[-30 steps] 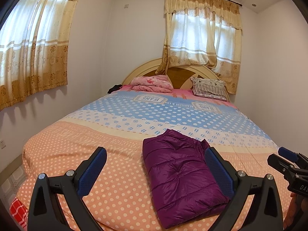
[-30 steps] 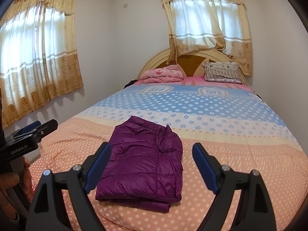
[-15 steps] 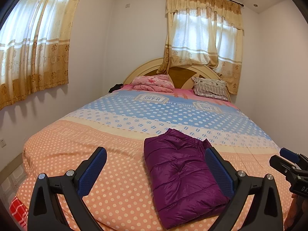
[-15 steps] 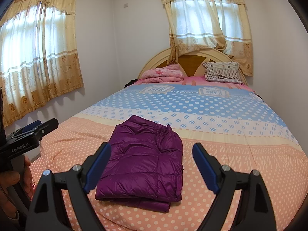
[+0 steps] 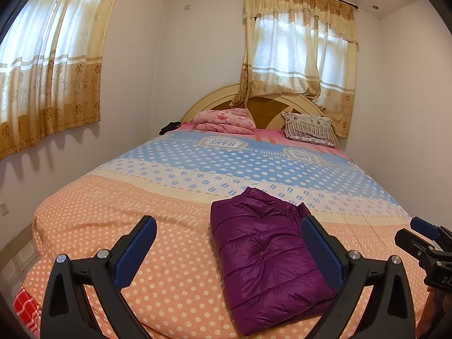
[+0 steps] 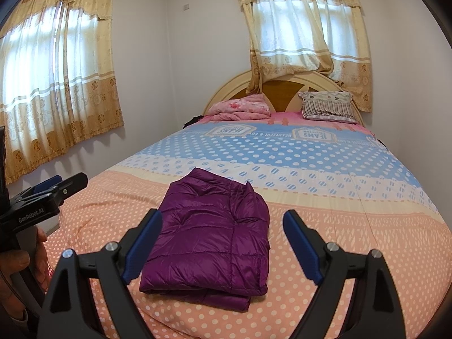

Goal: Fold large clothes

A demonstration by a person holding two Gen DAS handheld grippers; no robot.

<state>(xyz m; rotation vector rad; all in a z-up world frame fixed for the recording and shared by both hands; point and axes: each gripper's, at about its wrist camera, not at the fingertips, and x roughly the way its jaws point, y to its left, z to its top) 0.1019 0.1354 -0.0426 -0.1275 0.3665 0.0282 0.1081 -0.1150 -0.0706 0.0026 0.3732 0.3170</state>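
Note:
A purple puffer jacket (image 5: 262,251) lies folded into a neat rectangle on the near, orange part of the bed; it also shows in the right wrist view (image 6: 209,234). My left gripper (image 5: 228,250) is open and empty, held above the bed's foot with the jacket in front of its right finger. My right gripper (image 6: 223,244) is open and empty, held back from the jacket, which lies between its fingers in view. Each gripper shows at the edge of the other's view: the right one (image 5: 423,240), the left one (image 6: 50,192).
The bed (image 5: 113,212) has a polka-dot cover in orange, cream and blue. A folded pink blanket (image 5: 226,120) and a striped pillow (image 5: 308,128) lie at the headboard. Walls with curtained windows stand to the left and behind. A red cloth (image 5: 24,308) shows at the lower left.
Both grippers have stayed open and almost still. The left wrist view has drifted very slightly. The jacket has not moved.

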